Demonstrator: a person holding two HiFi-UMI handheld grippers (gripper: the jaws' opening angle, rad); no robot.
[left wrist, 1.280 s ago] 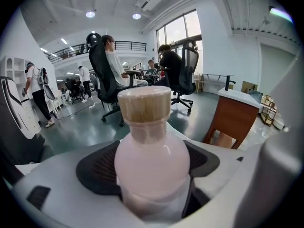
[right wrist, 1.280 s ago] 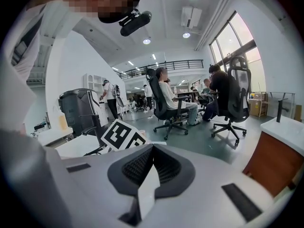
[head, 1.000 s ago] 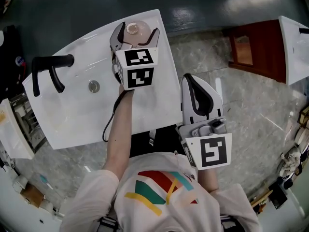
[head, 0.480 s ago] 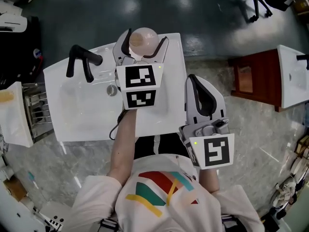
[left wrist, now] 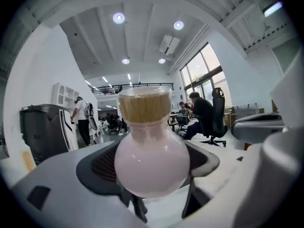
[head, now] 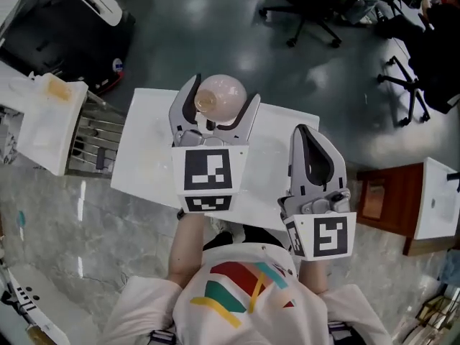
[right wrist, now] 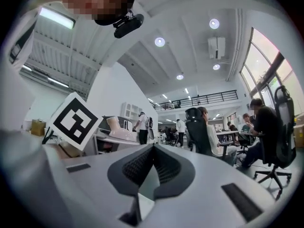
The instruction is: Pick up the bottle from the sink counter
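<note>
A round pale-pink bottle [head: 219, 99] with a tan cork-like cap sits between the jaws of my left gripper [head: 215, 95], which is shut on its belly. In the left gripper view the bottle [left wrist: 151, 163] stands upright and fills the centre, cap [left wrist: 144, 106] on top, held in the air with the room behind it. The white sink counter [head: 147, 167] lies below and behind the gripper. To the right, my right gripper [head: 307, 136] has its jaws closed together with nothing in them; in its own view the dark pads [right wrist: 164, 167] meet.
A metal rack [head: 97, 146] and a white basin [head: 43, 117] stand left of the counter. A black bin [head: 65, 20] sits on the dark floor at the far left, office chairs [head: 309, 6] at the back. A brown cabinet [head: 377, 200] with another white sink [head: 438, 196] is at right.
My left gripper has come up toward the camera with the bottle in it, away from the counter. The head view has swung, so the faucet has left the picture. The right gripper stays shut alongside.
</note>
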